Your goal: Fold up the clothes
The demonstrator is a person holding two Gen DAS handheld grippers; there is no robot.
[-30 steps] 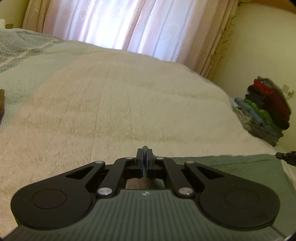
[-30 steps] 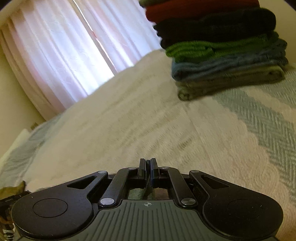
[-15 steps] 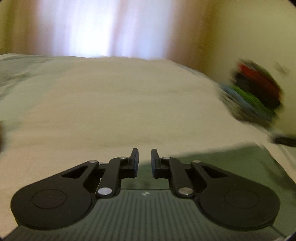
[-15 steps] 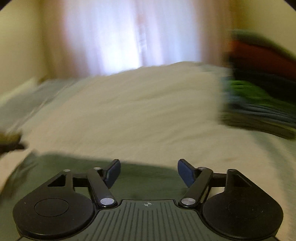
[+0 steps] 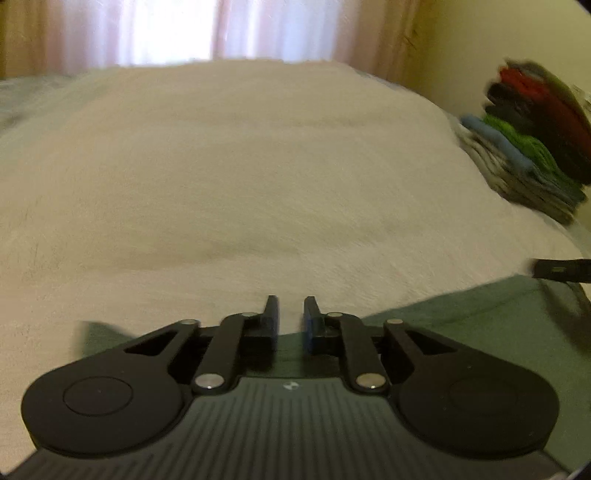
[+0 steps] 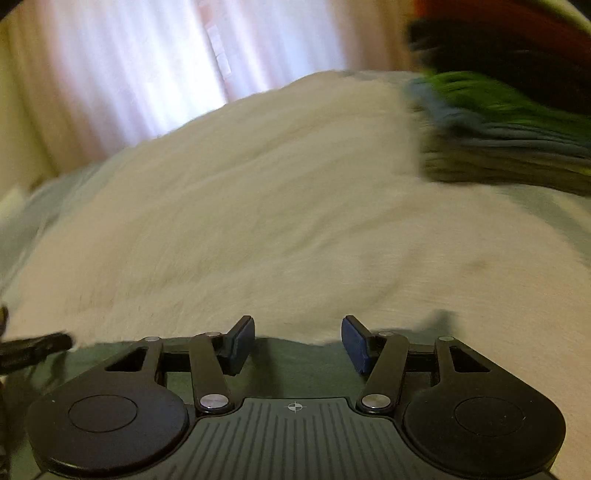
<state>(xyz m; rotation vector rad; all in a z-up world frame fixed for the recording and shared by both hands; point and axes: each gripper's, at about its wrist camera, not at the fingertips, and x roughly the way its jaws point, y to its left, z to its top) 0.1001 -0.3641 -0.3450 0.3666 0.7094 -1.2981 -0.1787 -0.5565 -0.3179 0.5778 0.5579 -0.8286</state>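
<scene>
A dark green garment (image 5: 461, 317) lies flat on the cream bedspread (image 5: 240, 166), just under both grippers. My left gripper (image 5: 290, 314) hovers over its far edge with a narrow gap between the fingers and nothing in them. My right gripper (image 6: 298, 338) stands open wider above the same green garment (image 6: 291, 363), also empty. The tip of the right gripper (image 5: 561, 270) shows at the right edge of the left wrist view, and the left gripper's tip (image 6: 33, 349) shows at the left edge of the right wrist view. Both views are motion-blurred.
A stack of folded clothes (image 5: 535, 147) in red, black, green, blue and grey sits at the bed's right side, also close in the right wrist view as the stack (image 6: 509, 110). Pale curtains (image 5: 192, 33) hang behind the bed. The bedspread stretches wide ahead.
Both grippers were shut on the green garment's edge a second ago; they have since opened and let it go. The garment now lies on the bed, and both cameras have swung.
</scene>
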